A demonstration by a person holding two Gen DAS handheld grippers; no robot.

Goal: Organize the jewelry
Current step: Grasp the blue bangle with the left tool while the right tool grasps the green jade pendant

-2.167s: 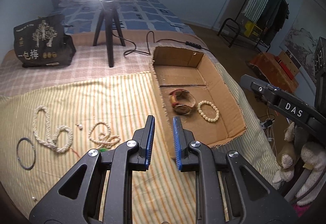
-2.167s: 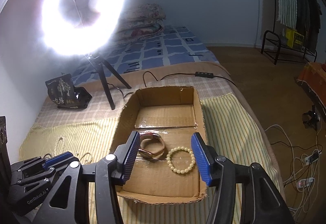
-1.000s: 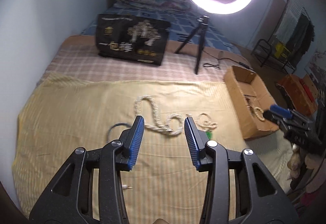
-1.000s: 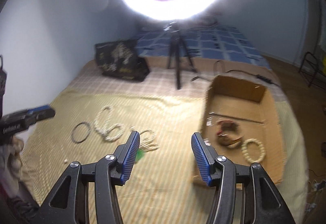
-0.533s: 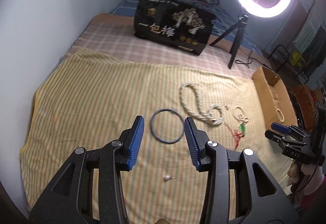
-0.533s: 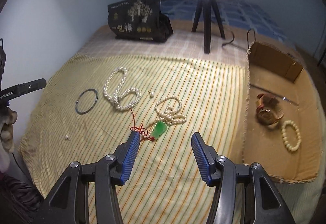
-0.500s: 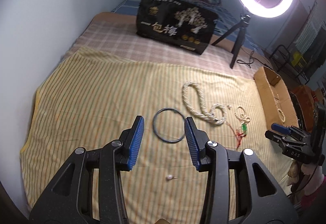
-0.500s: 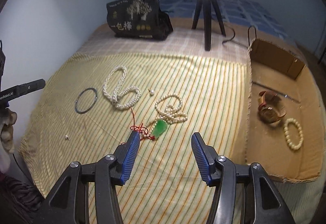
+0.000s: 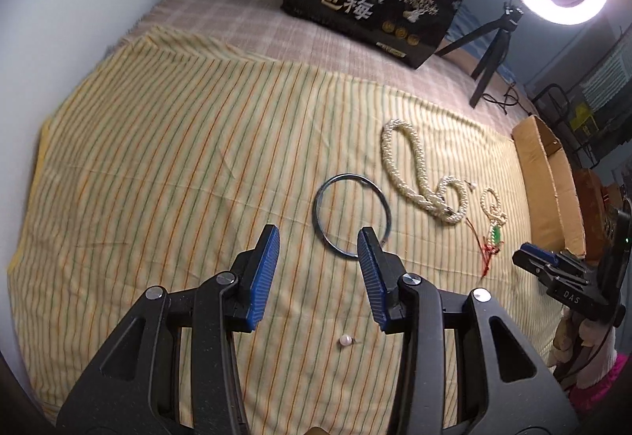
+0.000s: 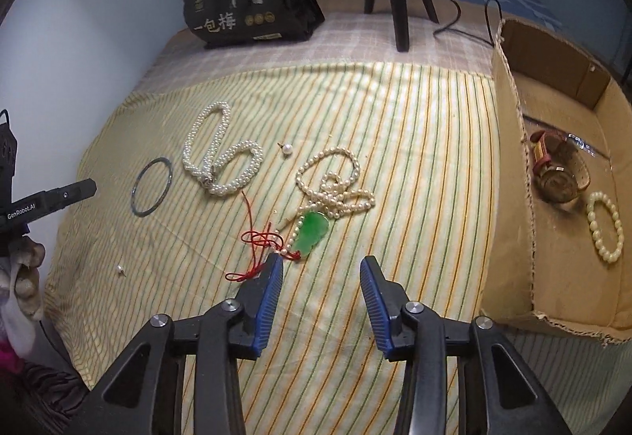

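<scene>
Left wrist view. Left gripper [image 9: 318, 243]: jaws partly open, nothing between the pads.
- Loose pearl stud [image 9: 346, 341]: nearest, on the striped cloth [image 9: 166, 166] below and between the fingers. Risk: small and round, likely to roll or be pressed into the cloth by a descending finger.
- Dark bangle [image 9: 351, 215]: just beyond the fingertips, its near edge behind the right finger. Risk: thin and flat, so pads may slide over it or flip it.
- Thick pearl rope [image 9: 418, 178]: farther, right of the fingers.

Right wrist view. Right gripper [image 10: 320, 273]: jaws have just been closing, partly open at this moment, empty.
- Red cord [image 10: 258, 243]: at the left fingertip. Risk: snagging on that finger.
- Green pendant [image 10: 313, 231]: just ahead, tangled with the bead necklace [image 10: 335, 186]. Risk: lifting one drags the other.
- Second stud [image 10: 287, 148]: beyond.
- Cardboard box [image 10: 509, 198]: far right, holding a watch [image 10: 559, 172] and a bead bracelet [image 10: 604, 227]. Risk: trailing strands catching its torn rim.
</scene>
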